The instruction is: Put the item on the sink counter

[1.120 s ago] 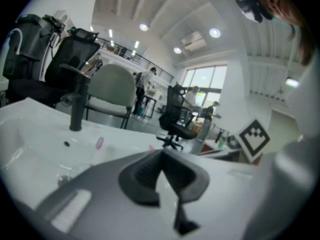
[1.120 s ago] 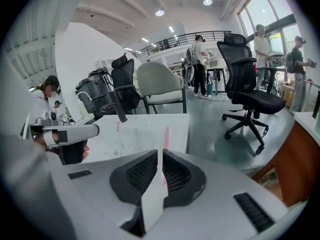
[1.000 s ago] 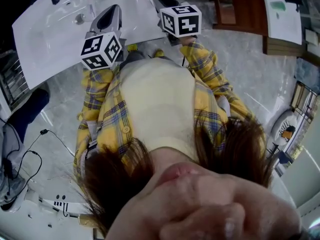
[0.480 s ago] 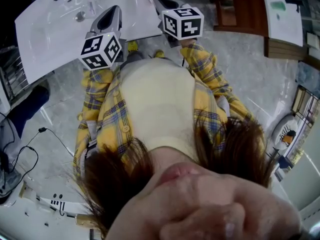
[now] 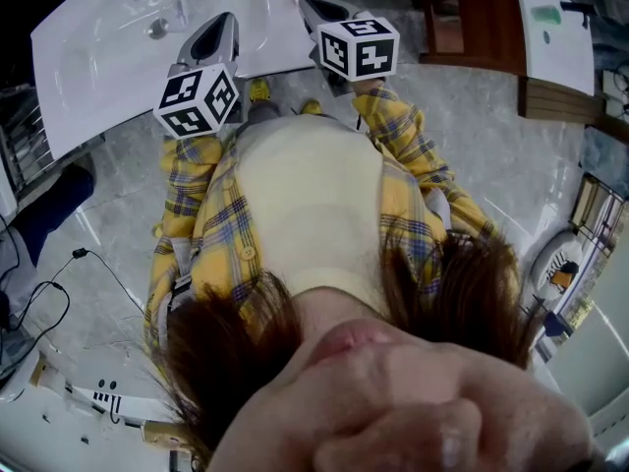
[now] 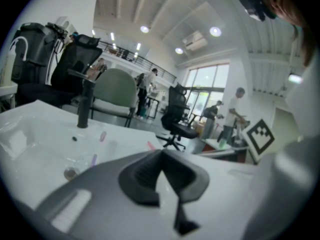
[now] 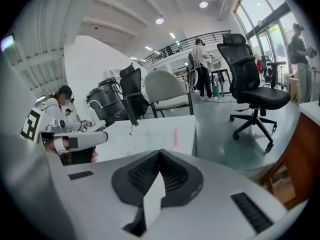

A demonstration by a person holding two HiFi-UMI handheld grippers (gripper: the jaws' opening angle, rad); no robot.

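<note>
The white sink counter [image 5: 108, 67] lies ahead of me, with its basin and drain [image 5: 157, 29]. My left gripper [image 5: 227, 18] hovers over its near edge, jaws shut on nothing. My right gripper [image 5: 306, 4] is over the counter's right corner, also shut and empty. In the left gripper view the shut jaws [image 6: 161, 152] point across the basin toward a black faucet [image 6: 85, 104]. A thin pink item [image 7: 175, 136] lies on the counter [image 7: 150, 134] beyond the right gripper [image 7: 160, 153]. Small pink and purple pieces [image 6: 102, 135] lie near the basin.
A brown wooden cabinet [image 5: 472, 23] stands right of the counter. Cables [image 5: 59, 293] trail over the grey floor at the left. Black office chairs [image 7: 250, 84] and a pale chair [image 7: 167, 91] stand beyond the counter, and people are in the background.
The sink counter sits slightly higher and further right in the head view. Both grippers have kept nearly the same place and stayed shut.
</note>
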